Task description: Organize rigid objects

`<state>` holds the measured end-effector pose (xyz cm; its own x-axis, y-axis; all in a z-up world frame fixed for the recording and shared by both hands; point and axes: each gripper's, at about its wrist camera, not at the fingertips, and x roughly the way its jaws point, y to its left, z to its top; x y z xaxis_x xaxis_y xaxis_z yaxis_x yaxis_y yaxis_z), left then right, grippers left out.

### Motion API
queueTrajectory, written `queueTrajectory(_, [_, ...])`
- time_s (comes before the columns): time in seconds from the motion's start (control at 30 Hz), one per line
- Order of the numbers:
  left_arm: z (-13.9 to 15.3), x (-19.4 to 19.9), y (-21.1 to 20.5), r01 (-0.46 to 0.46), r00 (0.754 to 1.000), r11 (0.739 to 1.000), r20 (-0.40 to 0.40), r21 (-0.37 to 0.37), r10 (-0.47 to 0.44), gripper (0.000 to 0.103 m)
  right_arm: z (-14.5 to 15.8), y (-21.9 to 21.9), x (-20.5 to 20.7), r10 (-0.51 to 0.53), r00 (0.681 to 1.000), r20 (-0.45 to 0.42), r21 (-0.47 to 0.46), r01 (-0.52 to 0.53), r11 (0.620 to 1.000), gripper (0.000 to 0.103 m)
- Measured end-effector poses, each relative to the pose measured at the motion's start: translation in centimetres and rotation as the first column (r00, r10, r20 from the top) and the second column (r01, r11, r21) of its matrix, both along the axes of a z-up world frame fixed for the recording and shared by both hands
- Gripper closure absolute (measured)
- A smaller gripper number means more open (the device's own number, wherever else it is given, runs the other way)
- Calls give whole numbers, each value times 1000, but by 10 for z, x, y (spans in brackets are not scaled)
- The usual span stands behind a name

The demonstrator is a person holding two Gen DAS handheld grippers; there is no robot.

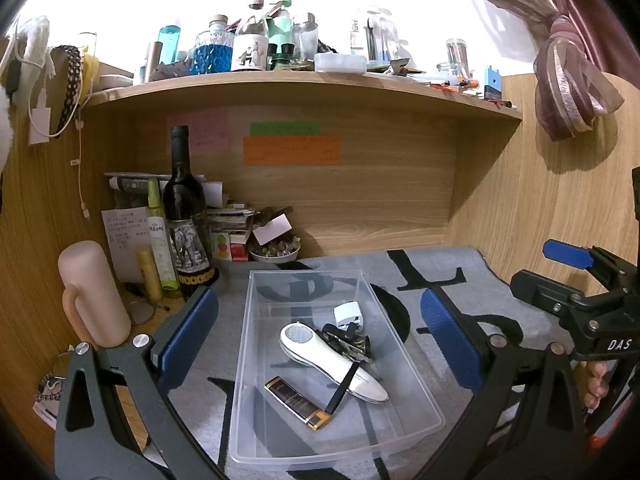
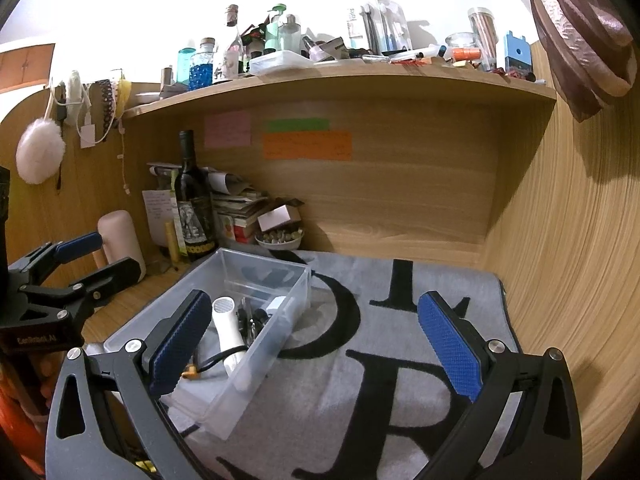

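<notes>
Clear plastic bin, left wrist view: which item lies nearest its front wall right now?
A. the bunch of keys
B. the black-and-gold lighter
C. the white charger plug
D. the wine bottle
B: in the clear plastic bin, the black-and-gold lighter lies closest to the front wall, ahead of the white handheld device, keys and charger plug.

Clear plastic bin; white handheld device; black-and-gold lighter. Grey mat, black letters. Blue textured fingers. Wood-grain counter.
</notes>
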<state>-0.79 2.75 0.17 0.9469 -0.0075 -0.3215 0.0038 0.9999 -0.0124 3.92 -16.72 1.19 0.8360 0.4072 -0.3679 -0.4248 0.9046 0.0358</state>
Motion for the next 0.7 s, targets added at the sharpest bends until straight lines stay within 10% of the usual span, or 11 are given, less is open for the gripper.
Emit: queueTrajectory(0.7, [-2, 1, -1, 3, 1000, 1000, -4, -2, -3, 0, -1, 0, 0, -6, 1000, -6, 3, 6, 1000, 0])
